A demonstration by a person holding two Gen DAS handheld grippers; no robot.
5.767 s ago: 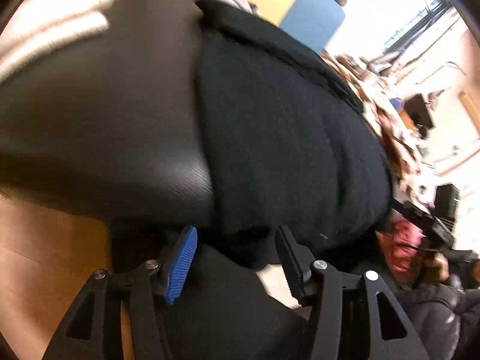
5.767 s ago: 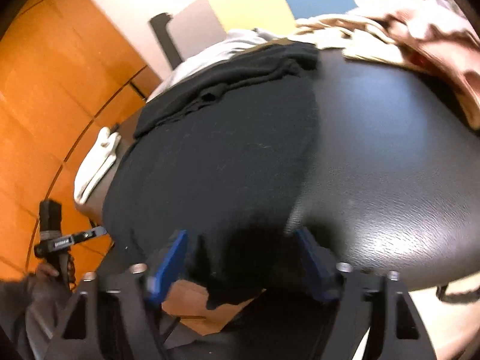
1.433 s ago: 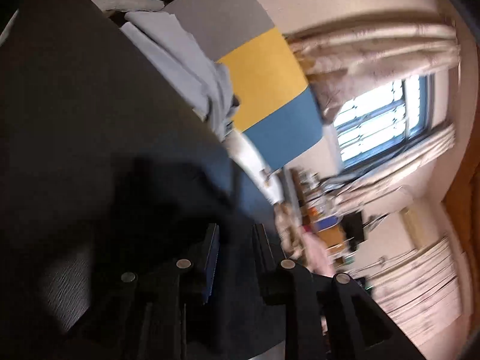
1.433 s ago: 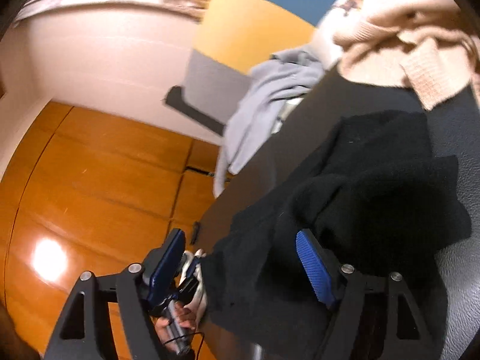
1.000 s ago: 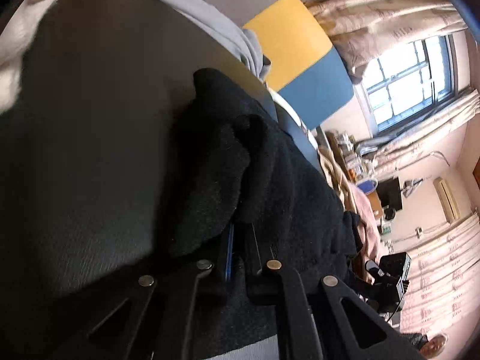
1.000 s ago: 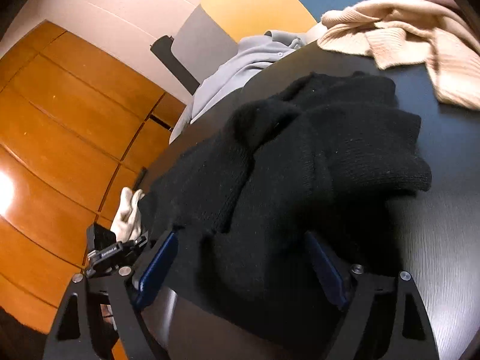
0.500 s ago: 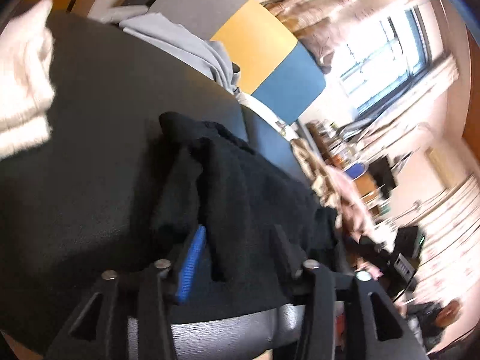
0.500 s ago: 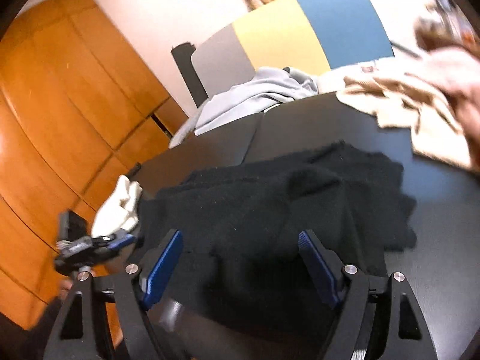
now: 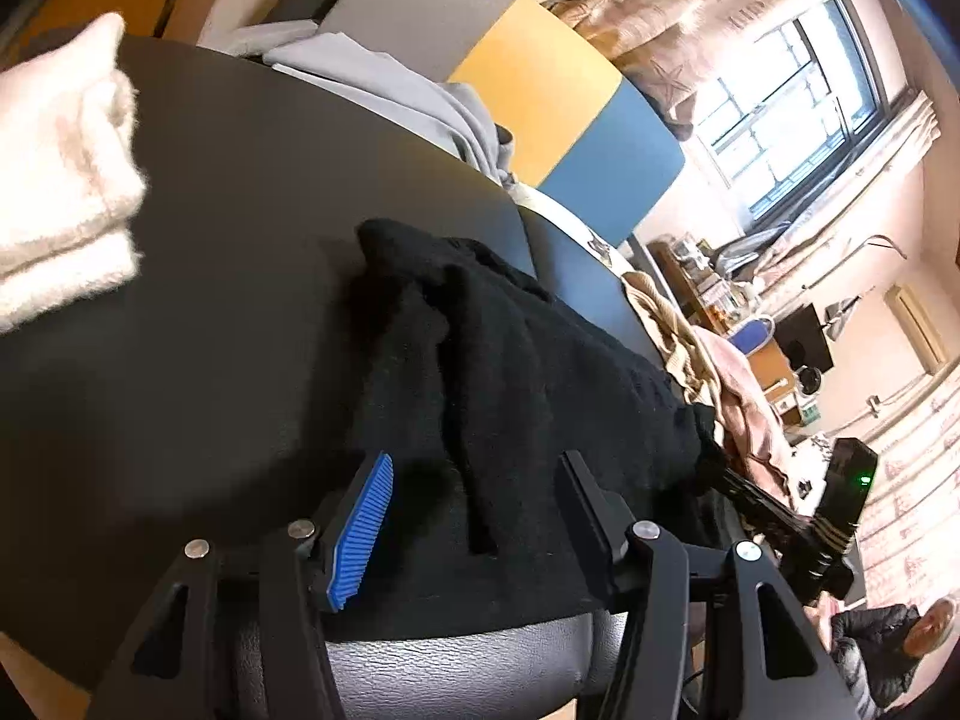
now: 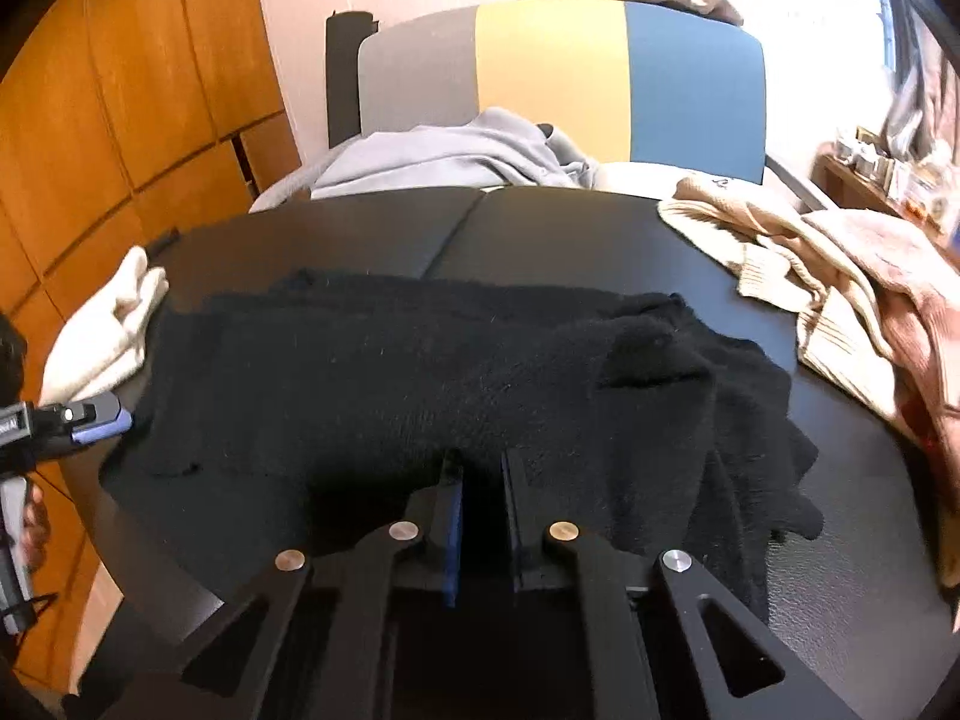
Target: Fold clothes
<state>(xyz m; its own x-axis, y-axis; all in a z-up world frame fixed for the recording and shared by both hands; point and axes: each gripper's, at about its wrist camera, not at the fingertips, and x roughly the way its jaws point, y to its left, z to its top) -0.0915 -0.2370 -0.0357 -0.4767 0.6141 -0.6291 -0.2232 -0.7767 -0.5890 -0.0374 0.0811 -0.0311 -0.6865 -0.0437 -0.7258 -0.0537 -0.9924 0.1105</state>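
Black sweater (image 10: 456,384) is bunched on table (image 10: 600,222); right gripper (image 10: 482,492) jaws closing on near hem, left gripper (image 9: 474,516) opening, empty. Thin pinch could slip, fold skewed.

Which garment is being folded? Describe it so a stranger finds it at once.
Start at the black table before the grey, yellow and blue chair. The black sweater lies bunched along its near edge. It is the only black garment, between the white cloth and the beige sweater.

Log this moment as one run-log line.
task: fold clothes | left gripper: opening over black sweater | right gripper: closing on sweater's near edge
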